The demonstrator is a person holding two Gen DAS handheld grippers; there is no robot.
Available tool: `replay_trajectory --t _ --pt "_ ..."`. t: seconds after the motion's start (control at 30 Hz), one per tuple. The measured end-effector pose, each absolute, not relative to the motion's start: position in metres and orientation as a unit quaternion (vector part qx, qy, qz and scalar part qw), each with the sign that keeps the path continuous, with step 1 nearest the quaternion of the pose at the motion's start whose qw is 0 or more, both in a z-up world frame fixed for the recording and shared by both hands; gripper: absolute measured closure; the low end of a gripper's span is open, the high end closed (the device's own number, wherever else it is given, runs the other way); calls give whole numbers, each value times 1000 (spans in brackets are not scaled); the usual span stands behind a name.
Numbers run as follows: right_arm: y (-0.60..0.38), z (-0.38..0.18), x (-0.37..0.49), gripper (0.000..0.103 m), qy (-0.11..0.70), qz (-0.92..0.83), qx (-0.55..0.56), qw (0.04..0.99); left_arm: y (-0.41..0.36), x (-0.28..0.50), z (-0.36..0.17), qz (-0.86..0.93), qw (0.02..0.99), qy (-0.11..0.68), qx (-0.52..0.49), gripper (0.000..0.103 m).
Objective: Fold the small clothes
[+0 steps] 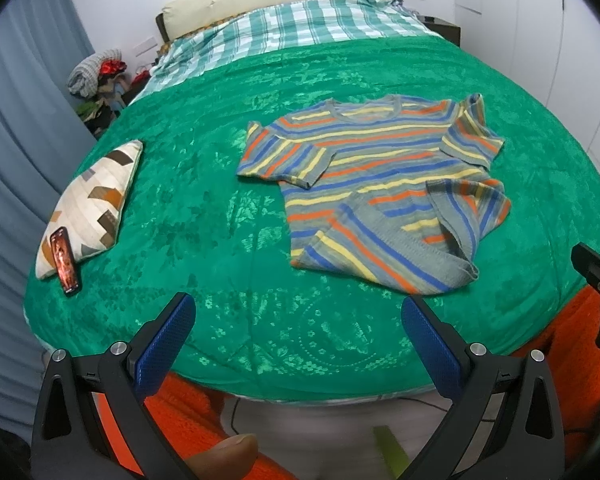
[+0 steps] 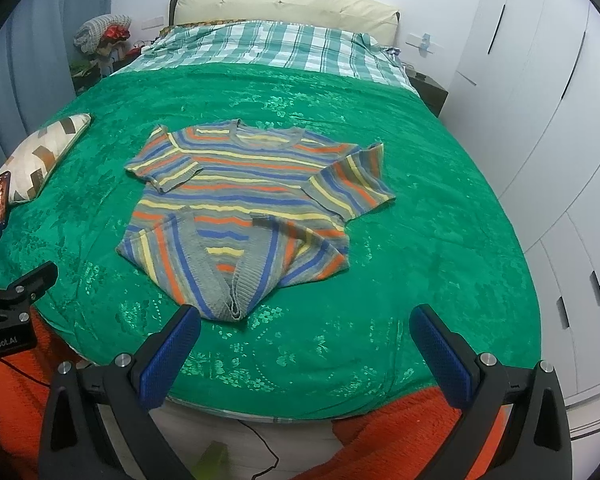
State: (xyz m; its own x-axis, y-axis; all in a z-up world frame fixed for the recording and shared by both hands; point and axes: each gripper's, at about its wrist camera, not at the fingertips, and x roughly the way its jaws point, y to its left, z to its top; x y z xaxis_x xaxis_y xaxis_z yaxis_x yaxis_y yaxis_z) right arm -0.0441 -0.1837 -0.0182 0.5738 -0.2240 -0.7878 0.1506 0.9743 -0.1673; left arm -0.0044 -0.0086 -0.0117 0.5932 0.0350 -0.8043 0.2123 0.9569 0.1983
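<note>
My left gripper (image 1: 298, 312) is spread wide, its two blue-padded fingers (image 1: 164, 344) far apart with nothing between them but the green bedspread (image 1: 204, 208) below. It grips nothing and touches nothing that I can see; it hangs over the near edge of the bed. My right gripper (image 2: 304, 328) is the same — jaws released, blue pads (image 2: 440, 356) wide apart, empty, held over that same near edge.

The striped short-sleeved sweater (image 2: 244, 200) lies on the bedspread ahead of both tools, neck hole toward the headboard, grey with blue, orange and yellow bands. Its upper half is spread flat with both sleeves out to the sides. The lower hem is not flat — both bottom corners are turned up and inward, so the ribbed hem (image 2: 228, 292) bunches to a point nearest me. In the right wrist view that point sits just beyond my right gripper's left finger, apart from it.

Well off to the left a patterned cushion (image 1: 96, 200) rests on the bedspread, with a phone (image 1: 65, 260) leaning against its near end. A green-and-white checked sheet (image 1: 300, 24) covers the far end of the bed. An orange rug (image 2: 400, 432) shows below the bed's edge, and my thumb tip (image 1: 228, 452) shows at the bottom of the left wrist view.
</note>
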Motion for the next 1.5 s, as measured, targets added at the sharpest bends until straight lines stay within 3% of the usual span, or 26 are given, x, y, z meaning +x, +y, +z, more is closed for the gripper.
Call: replay_trajectory --t 1.5 --pt "-184 -30 -44 0 456 -110 -40 882 -13 -1 -22 -46 870 474 129 0"
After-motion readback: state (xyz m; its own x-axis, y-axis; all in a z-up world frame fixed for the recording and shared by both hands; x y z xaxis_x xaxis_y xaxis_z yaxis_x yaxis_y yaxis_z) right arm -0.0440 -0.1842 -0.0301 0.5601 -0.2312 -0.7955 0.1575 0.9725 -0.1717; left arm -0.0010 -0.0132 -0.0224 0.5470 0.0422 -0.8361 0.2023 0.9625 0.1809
